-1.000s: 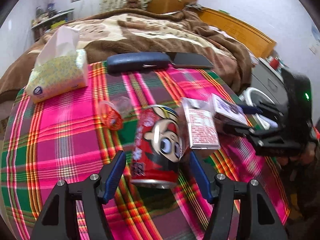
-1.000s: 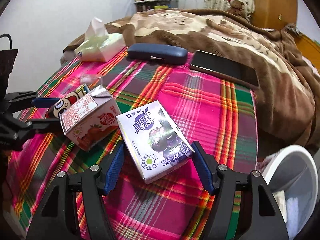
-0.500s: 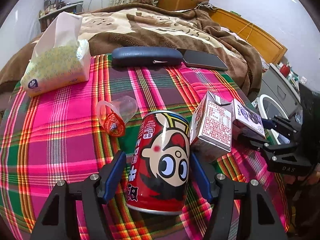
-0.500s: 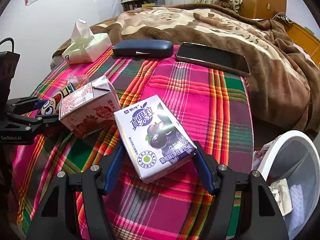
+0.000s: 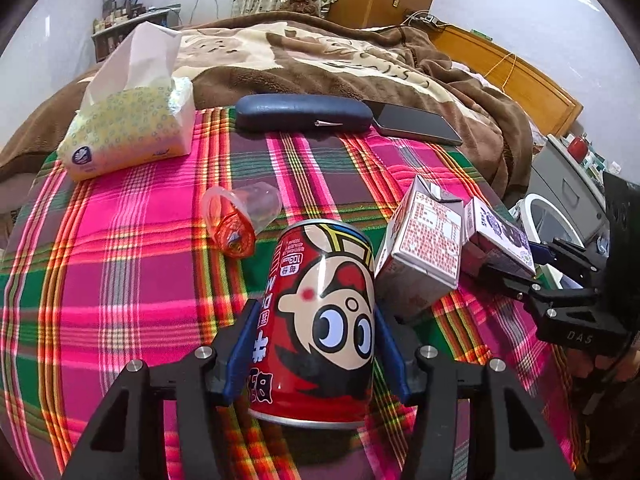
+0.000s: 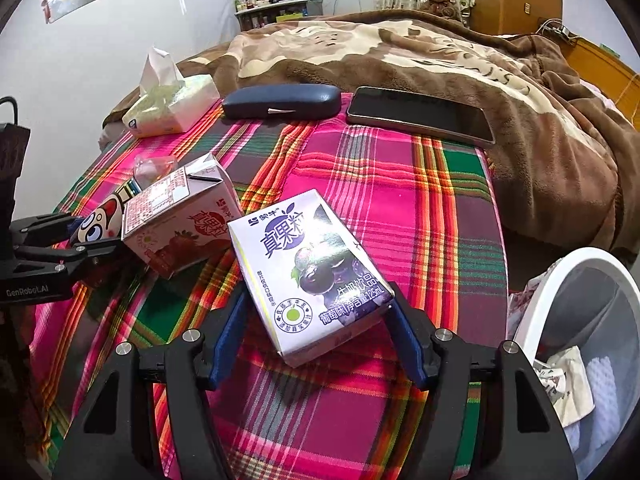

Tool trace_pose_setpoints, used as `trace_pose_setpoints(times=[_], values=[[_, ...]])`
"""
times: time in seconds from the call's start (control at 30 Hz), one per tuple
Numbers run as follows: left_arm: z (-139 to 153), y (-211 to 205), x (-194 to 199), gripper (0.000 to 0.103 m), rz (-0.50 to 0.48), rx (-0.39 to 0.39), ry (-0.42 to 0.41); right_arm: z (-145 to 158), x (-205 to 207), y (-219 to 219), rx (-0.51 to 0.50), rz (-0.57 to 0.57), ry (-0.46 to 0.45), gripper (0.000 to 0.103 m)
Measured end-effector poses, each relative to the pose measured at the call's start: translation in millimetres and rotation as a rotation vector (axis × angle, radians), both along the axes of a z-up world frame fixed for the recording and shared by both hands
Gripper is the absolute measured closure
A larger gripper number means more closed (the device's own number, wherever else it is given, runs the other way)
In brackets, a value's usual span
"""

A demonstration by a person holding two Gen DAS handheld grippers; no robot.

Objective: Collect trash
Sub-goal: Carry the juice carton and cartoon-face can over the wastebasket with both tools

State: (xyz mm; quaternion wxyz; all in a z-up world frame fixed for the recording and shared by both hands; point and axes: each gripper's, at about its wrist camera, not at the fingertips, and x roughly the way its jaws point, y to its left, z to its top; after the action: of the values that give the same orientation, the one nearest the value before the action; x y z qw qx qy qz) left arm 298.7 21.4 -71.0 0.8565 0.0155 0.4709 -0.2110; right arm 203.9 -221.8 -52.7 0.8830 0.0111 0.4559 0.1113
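1. The left gripper [image 5: 312, 344] has just been closing; its blue pads are now pressing both sides of the red can [image 5: 316, 320] standing on the plaid cloth [image 5: 132, 280].
2. The right gripper [image 6: 316, 336] is straddling the purple carton [image 6: 308, 272]; contact is unclear.
3. A white bin [image 6: 560, 280] is sitting just right of the cloth.

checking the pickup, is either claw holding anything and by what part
The left claw, whose jaws have just been closing, grips the red can by its sides. The right claw straddles the purple carton; contact unclear.
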Motion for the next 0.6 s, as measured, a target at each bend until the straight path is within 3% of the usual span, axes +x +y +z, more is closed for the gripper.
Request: trace_pose_setpoints(times=[0.6], values=[[27,0,-47,0.050,0.034,-0.001,-0.066,19,-27,-7,0.056,-0.043,-0.055,0.037]])
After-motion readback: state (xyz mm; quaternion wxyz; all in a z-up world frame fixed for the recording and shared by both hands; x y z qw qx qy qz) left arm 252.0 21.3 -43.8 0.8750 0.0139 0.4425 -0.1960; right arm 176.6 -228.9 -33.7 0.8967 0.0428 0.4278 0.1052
